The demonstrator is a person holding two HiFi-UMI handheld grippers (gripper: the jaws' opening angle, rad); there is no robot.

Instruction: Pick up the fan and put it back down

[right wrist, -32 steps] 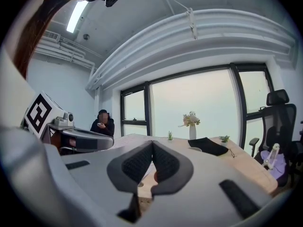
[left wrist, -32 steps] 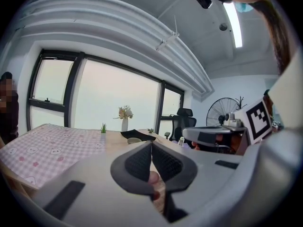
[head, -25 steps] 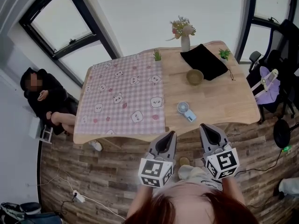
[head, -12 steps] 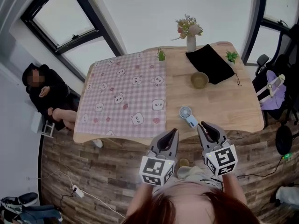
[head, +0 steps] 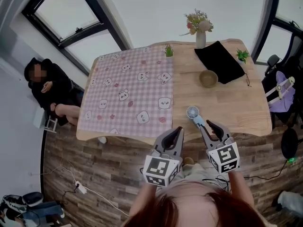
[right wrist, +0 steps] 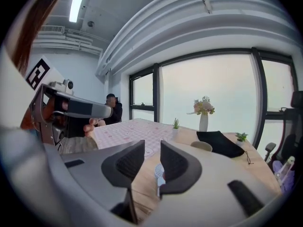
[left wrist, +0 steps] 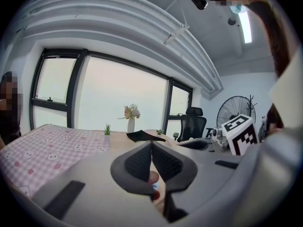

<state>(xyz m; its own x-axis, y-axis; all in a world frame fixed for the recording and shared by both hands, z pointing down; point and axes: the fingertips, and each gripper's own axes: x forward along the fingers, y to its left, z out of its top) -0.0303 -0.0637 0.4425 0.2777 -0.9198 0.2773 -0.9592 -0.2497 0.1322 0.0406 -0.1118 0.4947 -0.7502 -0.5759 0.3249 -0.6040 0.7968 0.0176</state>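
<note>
Wooden table (head: 241,103): right tongs (head: 206,124) tilted slightly down, just opening, fan (head: 192,112) ahead ungripped; left tongs (head: 178,129) alongside, shut.

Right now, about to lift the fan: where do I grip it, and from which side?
Probably the slim handle of the fan, from the near edge of the table: the fan lies flat, handle pointing that way, round head farther off.

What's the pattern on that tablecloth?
The tablecloth is pink-and-white check with small white bear faces; clearest in the head view.
</note>
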